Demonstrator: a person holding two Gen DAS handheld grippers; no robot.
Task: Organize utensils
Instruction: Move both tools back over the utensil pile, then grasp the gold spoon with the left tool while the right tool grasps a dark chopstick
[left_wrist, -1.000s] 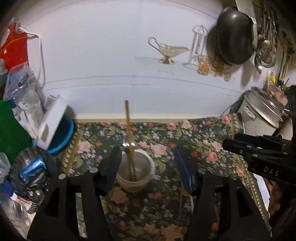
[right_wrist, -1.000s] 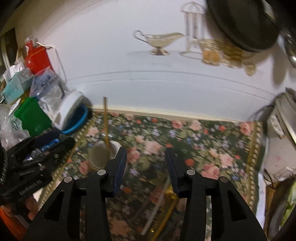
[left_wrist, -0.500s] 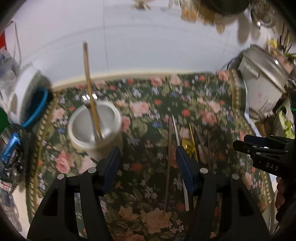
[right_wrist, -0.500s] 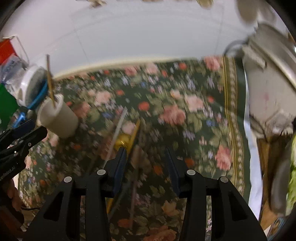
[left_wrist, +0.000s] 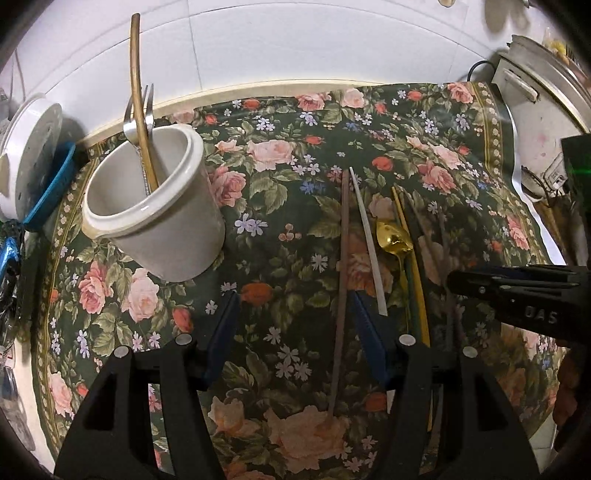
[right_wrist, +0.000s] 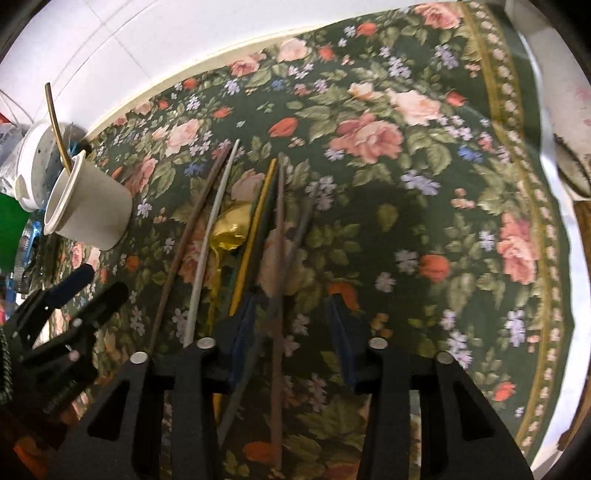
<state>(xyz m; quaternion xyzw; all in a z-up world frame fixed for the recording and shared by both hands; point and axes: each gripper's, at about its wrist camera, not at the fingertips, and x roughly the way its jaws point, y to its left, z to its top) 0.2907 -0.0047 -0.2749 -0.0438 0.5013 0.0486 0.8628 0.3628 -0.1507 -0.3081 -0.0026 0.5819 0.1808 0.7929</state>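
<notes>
A white ceramic cup stands on the floral cloth at the left, holding a fork and a long brass-coloured stick. Several chopsticks and a gold spoon lie side by side on the cloth. My left gripper is open just above the cloth, with a brown chopstick running between its fingers, near the right one. My right gripper hovers over a reddish-brown chopstick and a grey one. Its jaws are closing and the pads are not touching either stick.
A white lidded tub and a blue container sit left of the cup, against the white wall. A rice cooker stands at the right edge. The cloth's right half carries no utensils.
Both grippers have sunk toward the cloth and tipped downward, so the wall shelf items left view. The right jaws have narrowed. The cup and the row of utensils now look much closer.
</notes>
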